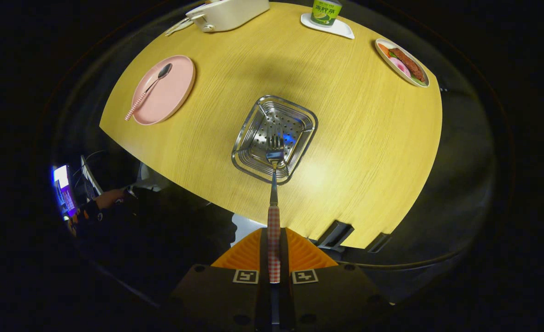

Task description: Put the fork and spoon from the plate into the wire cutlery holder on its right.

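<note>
- We look down from above on a round wooden table (pixel 355 138); we take the wire cutlery holder (pixel 253 159), a square metal basket near the middle of the table, as our landmark.
- Far to the left of the holder, off the table's edge, we see a person's hand (pixel 108 198) in a dark sleeve beside a glowing screen (pixel 62 184); that corner is dim, so we cannot tell what the hand is doing.
- To the left of the holder and farther back sits a pink plate (pixel 173 94). The spoon (pixel 150 87) lies on it, bowl toward the far side, its checked handle sticking out over the plate's near rim.
- Behind the holder, a little to its left, a white appliance (pixel 228 14) stands at the table's far edge.
- Directly over the holder, we see the fork (pixel 273 193) pointing tines first into its perforated bottom.
- Nearer than the holder, the gripper (pixel 274 251) has its two fingers pressed narrowly together on the fork's checked handle.
- Behind the holder to the right, a green can (pixel 326 11) stands on a white coaster (pixel 339 28).
- Far right of the holder, a dish of food (pixel 403 62) rests near the table's rim.
</note>
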